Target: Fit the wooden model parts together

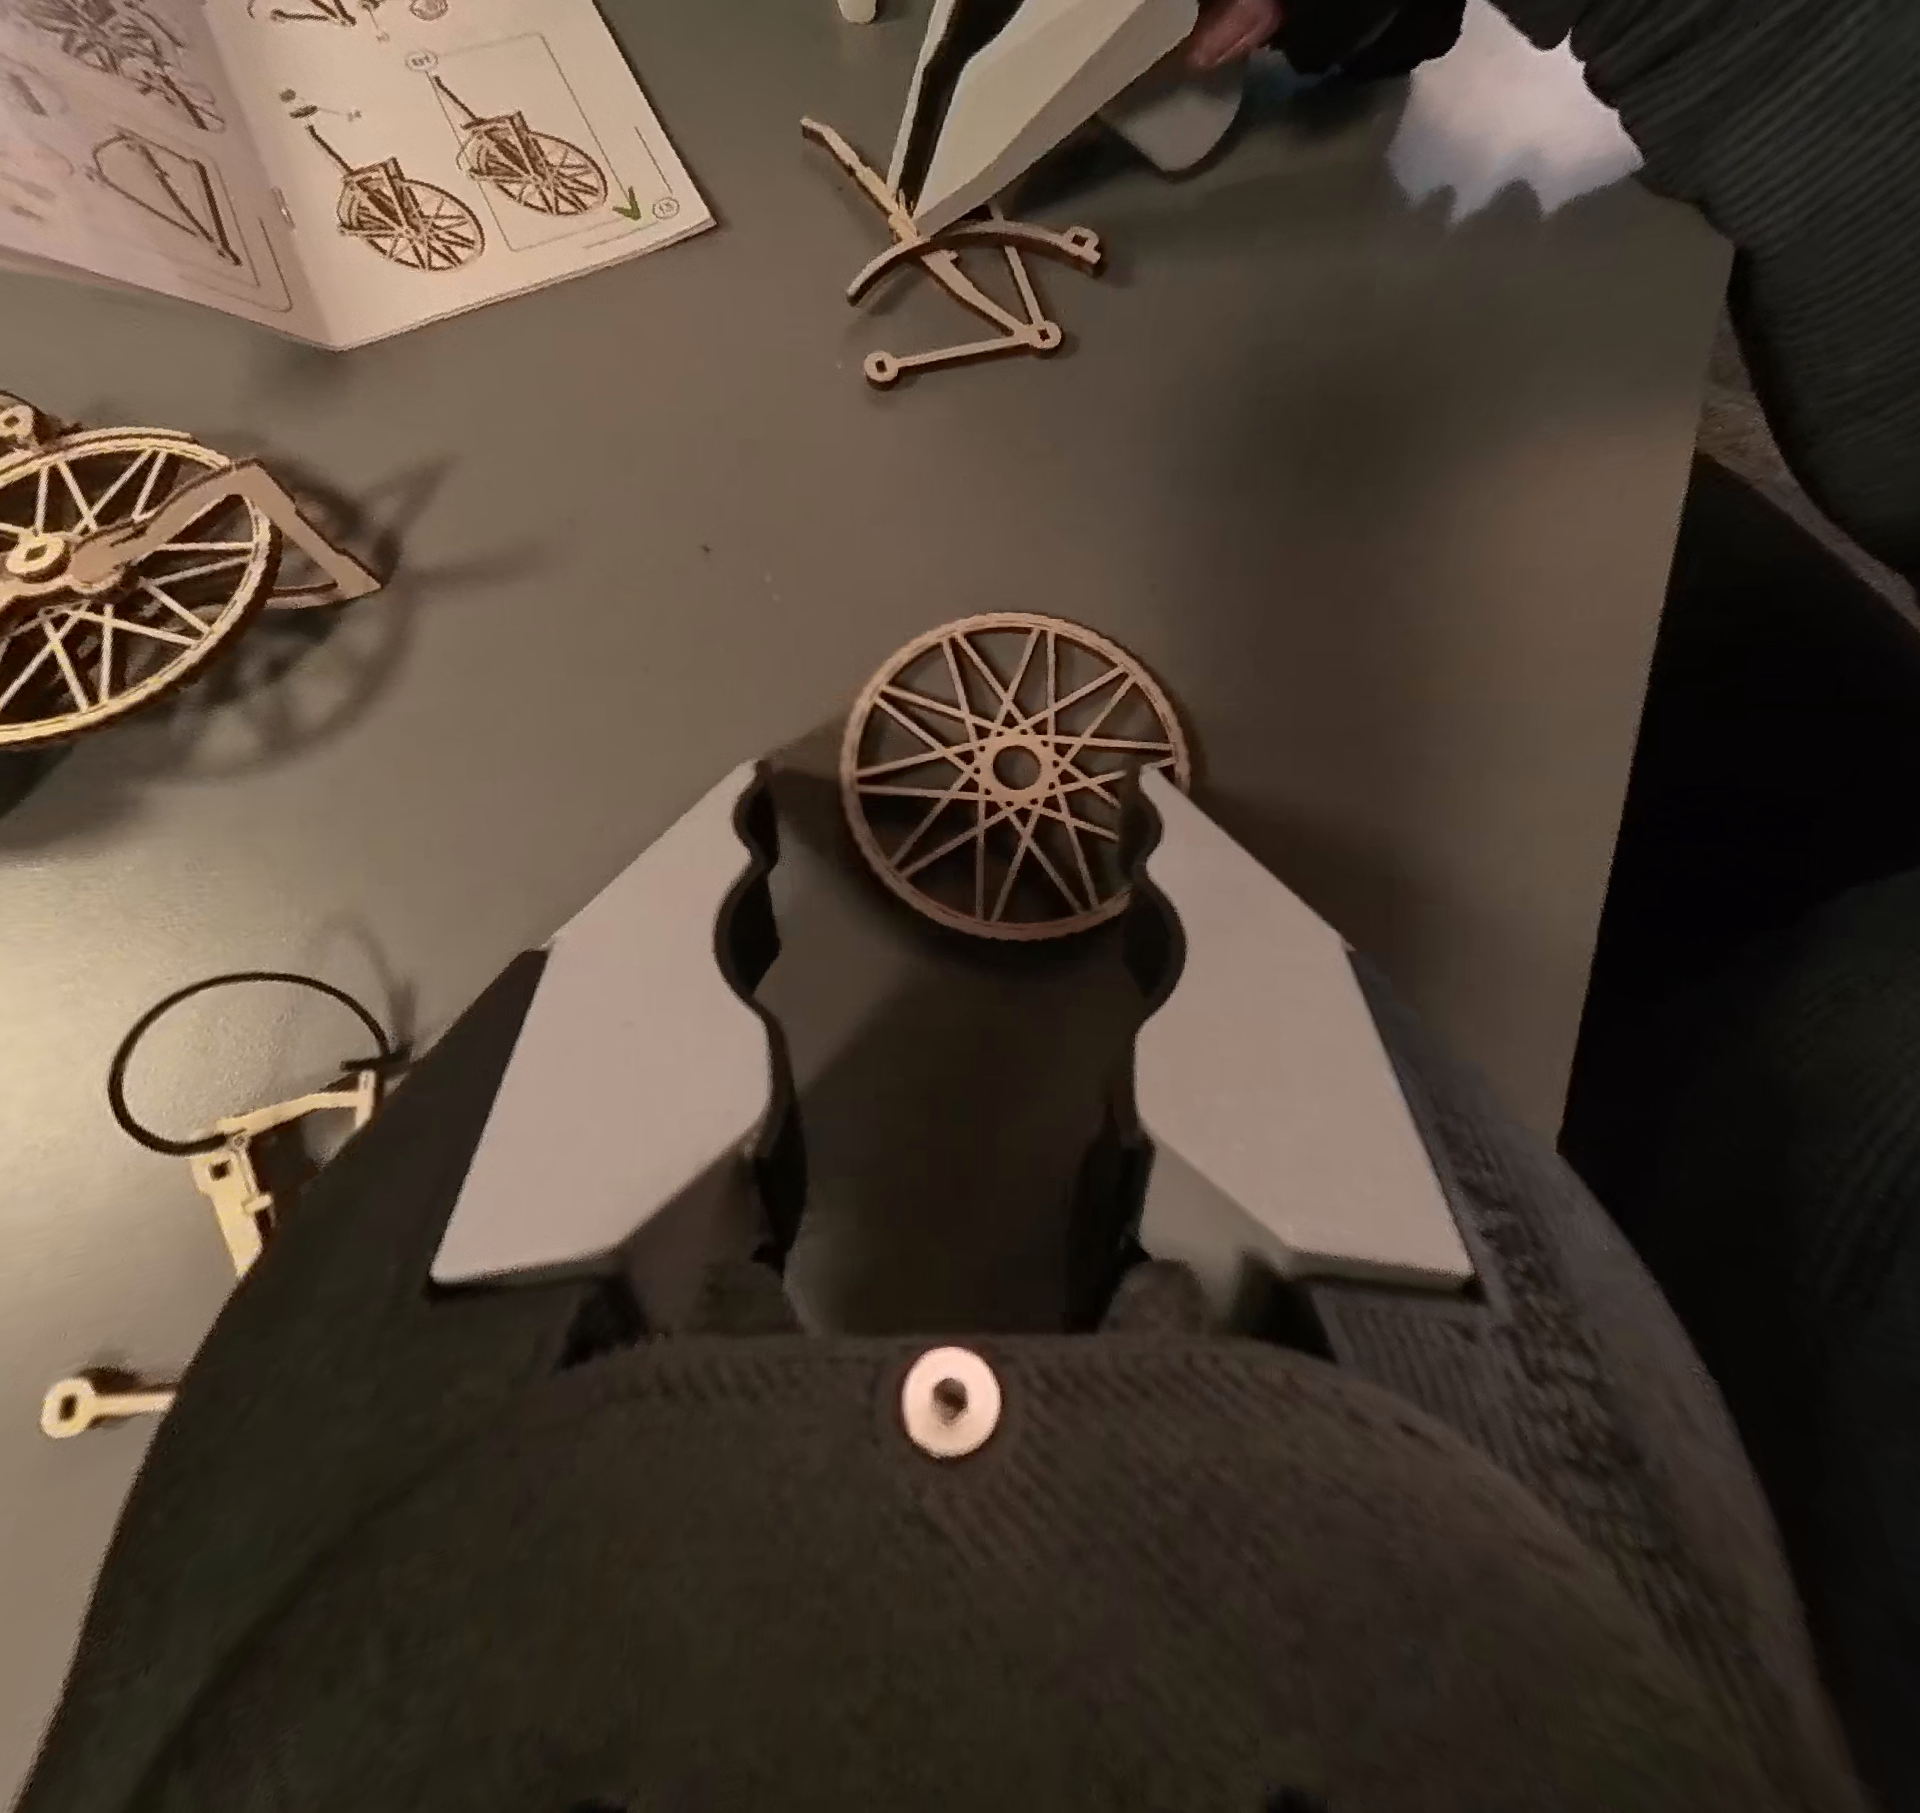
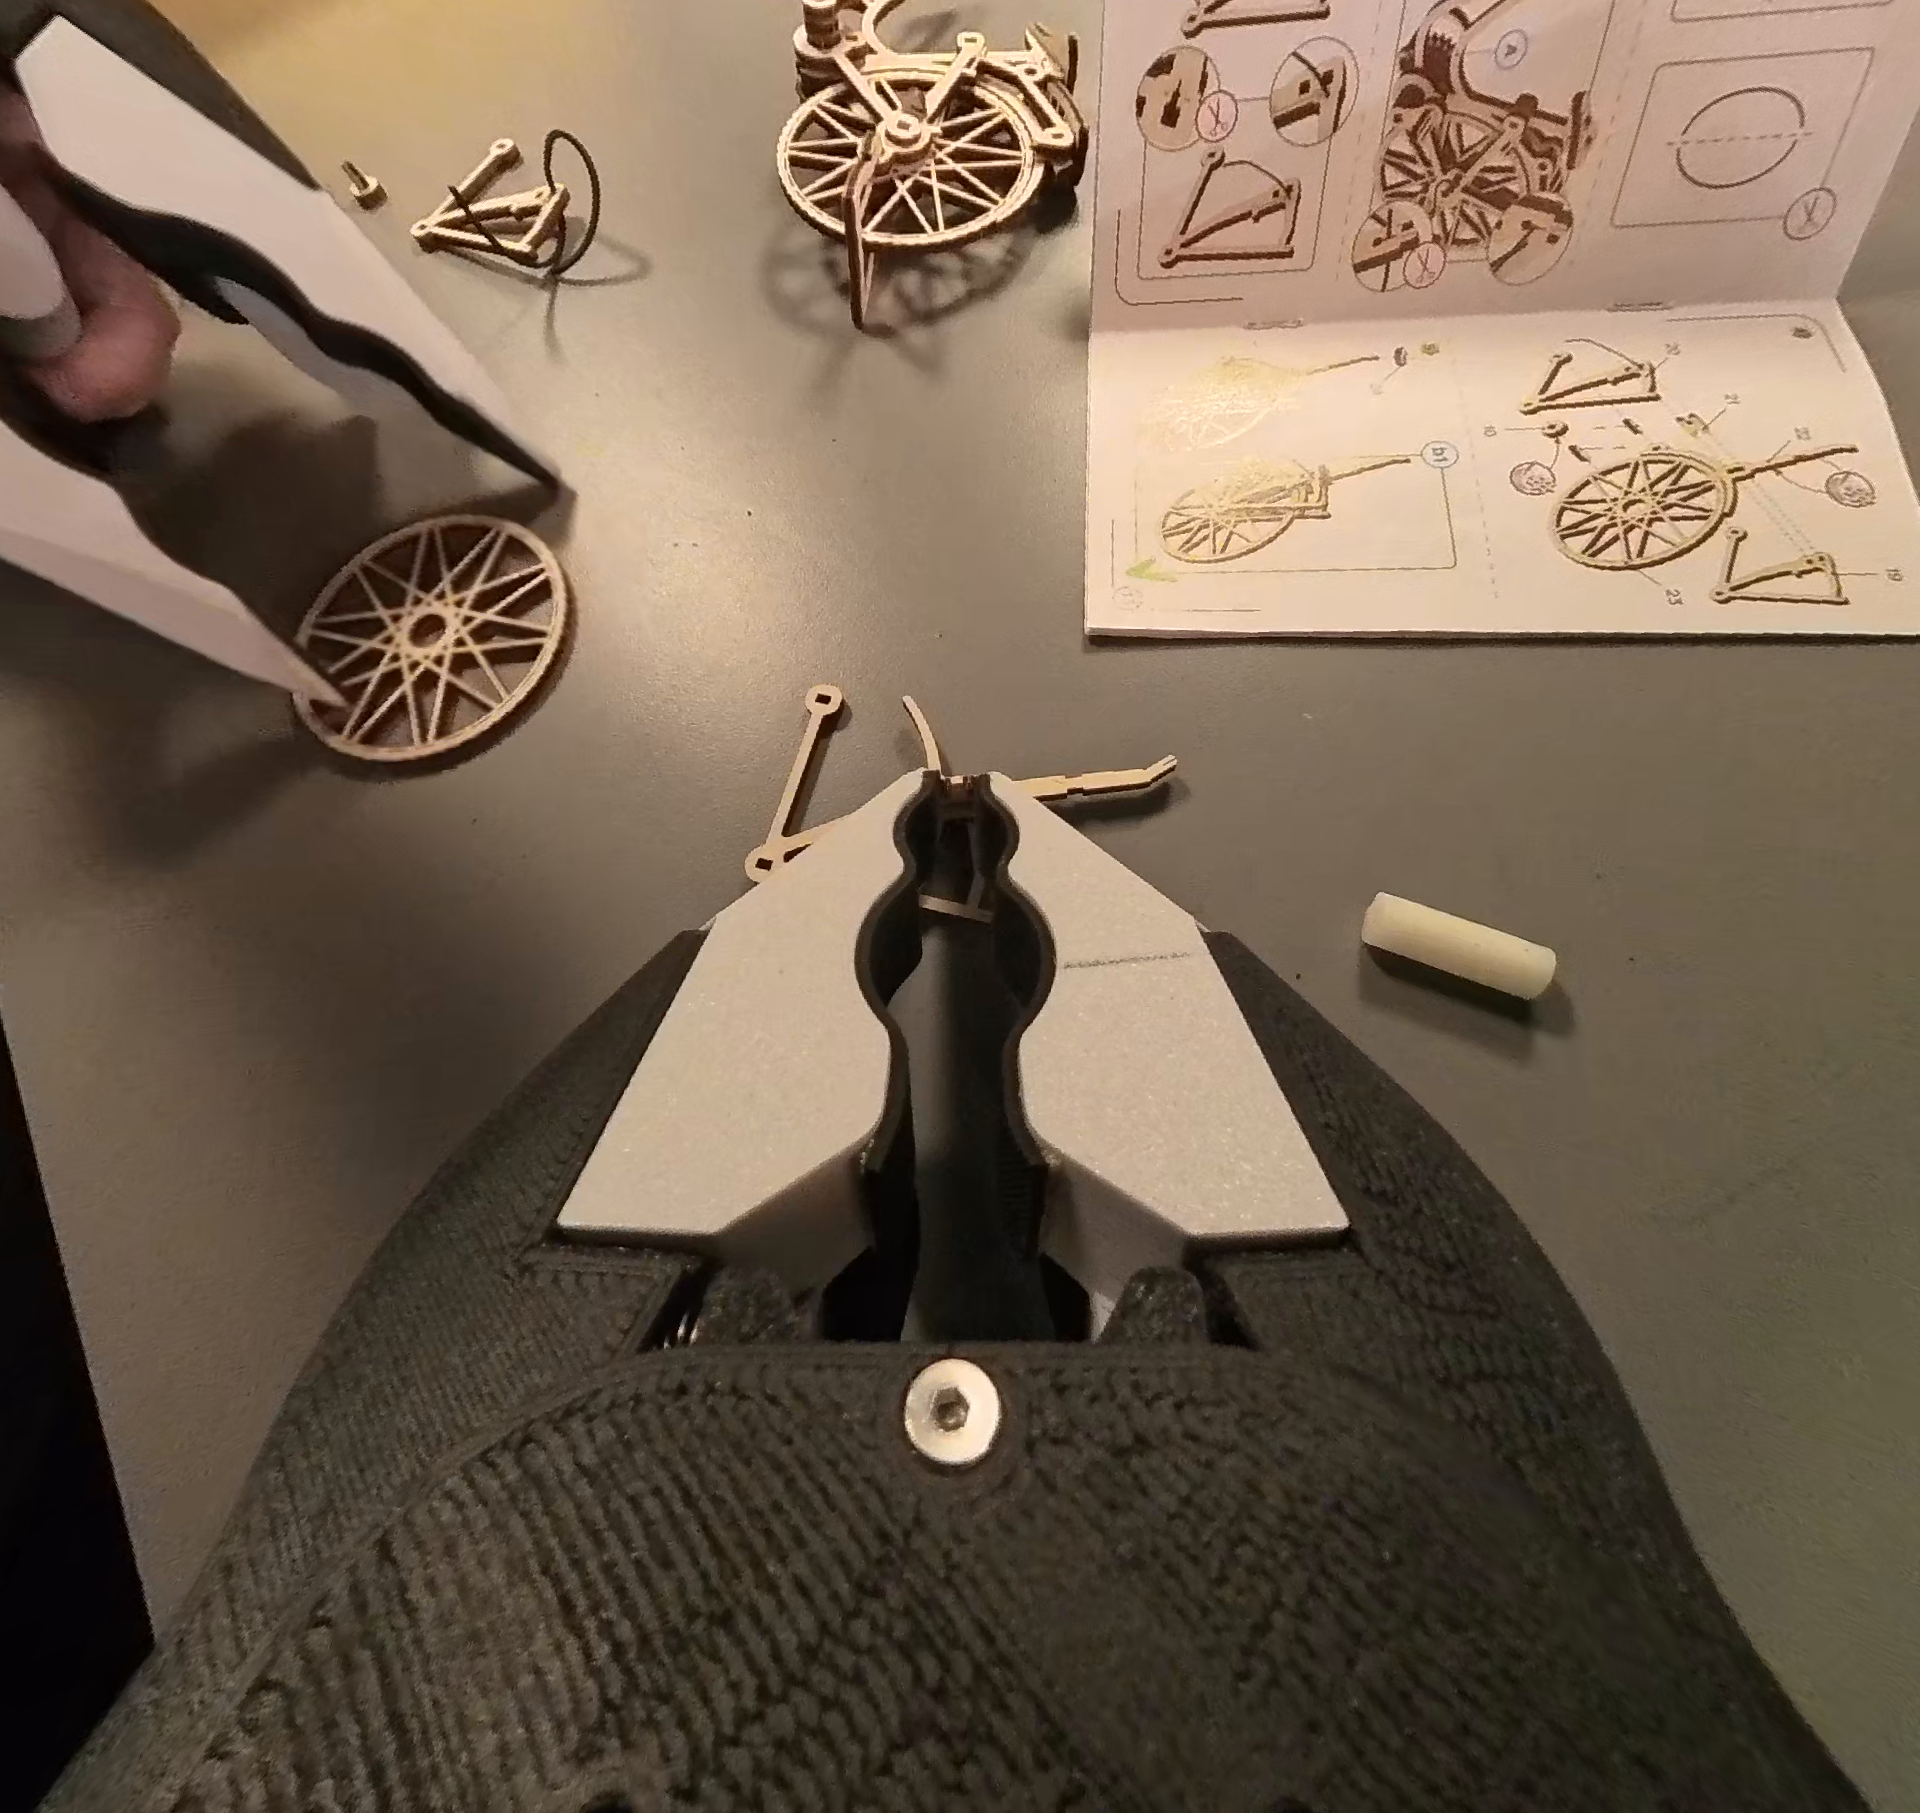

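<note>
While a built wheel-and-frame assembly [image 2: 920, 137] already stands toward the far side of the table [image 2: 1455, 828], much of the model lies loose, so I judge the task partly done. The left gripper [image 1: 961, 792] has its fingers apart around a flat spoked wheel [image 1: 1013, 776] near the table's right edge, not yet gripping it. The right gripper [image 2: 961, 781] is clamped on a thin frame piece [image 2: 1101, 782] resting among crossed wooden struts [image 2: 800, 792] at mid-table. A small strut triangle with a black band [image 2: 499, 210], a tiny peg [image 2: 361, 182] and a pale cylinder [image 2: 1460, 948] wait unused; the open instruction booklet [image 2: 1507, 475] lies beyond. Wheel and frame remain to be joined.
</note>
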